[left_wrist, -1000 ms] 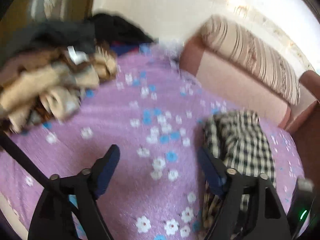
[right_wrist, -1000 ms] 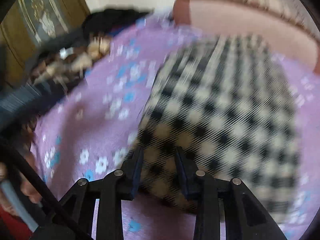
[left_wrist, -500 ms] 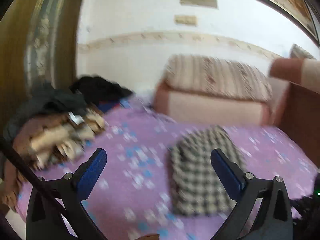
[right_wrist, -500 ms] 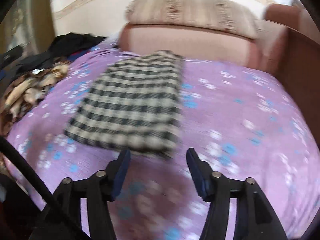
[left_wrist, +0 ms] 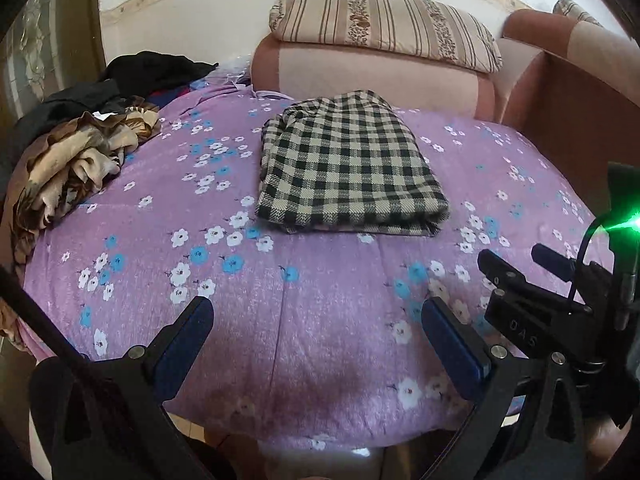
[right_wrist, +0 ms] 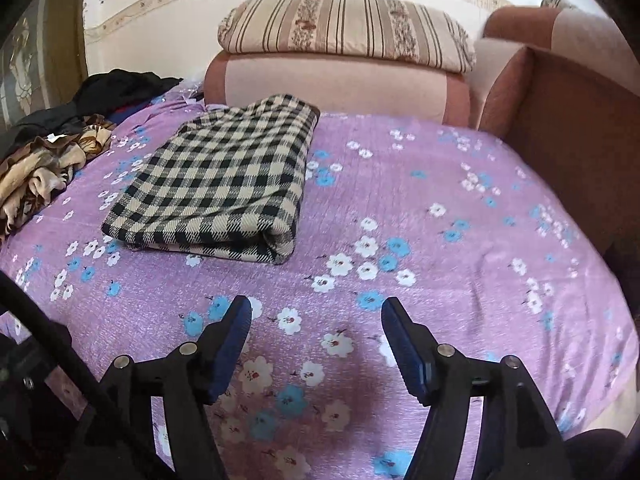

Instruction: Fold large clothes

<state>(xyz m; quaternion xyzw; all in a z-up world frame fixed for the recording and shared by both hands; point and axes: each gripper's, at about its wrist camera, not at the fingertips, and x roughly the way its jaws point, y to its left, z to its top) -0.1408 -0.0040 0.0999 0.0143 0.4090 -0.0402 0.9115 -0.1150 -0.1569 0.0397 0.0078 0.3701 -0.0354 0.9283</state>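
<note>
A black-and-cream checked garment (left_wrist: pixel 344 164) lies folded into a thick rectangle on the purple flowered bedspread (left_wrist: pixel 320 320). It also shows in the right wrist view (right_wrist: pixel 220 188), left of centre. My left gripper (left_wrist: pixel 316 332) is open and empty, held above the bed's near edge, well short of the garment. My right gripper (right_wrist: pixel 316 332) is open and empty too, over the bedspread to the right of the garment's near corner. The right gripper's body (left_wrist: pixel 560 312) shows at the right edge of the left wrist view.
A heap of brown-and-cream and black unfolded clothes (left_wrist: pixel 76 152) lies at the bed's left side, also in the right wrist view (right_wrist: pixel 44 164). A pink sofa (left_wrist: pixel 384 76) with a striped cushion (left_wrist: pixel 384 24) stands behind the bed. A brown armrest (right_wrist: pixel 568 120) stands at right.
The right gripper let go of the checked garment and opened. Both grippers pulled back toward the bed's near edge. The garment now lies folded and still.
</note>
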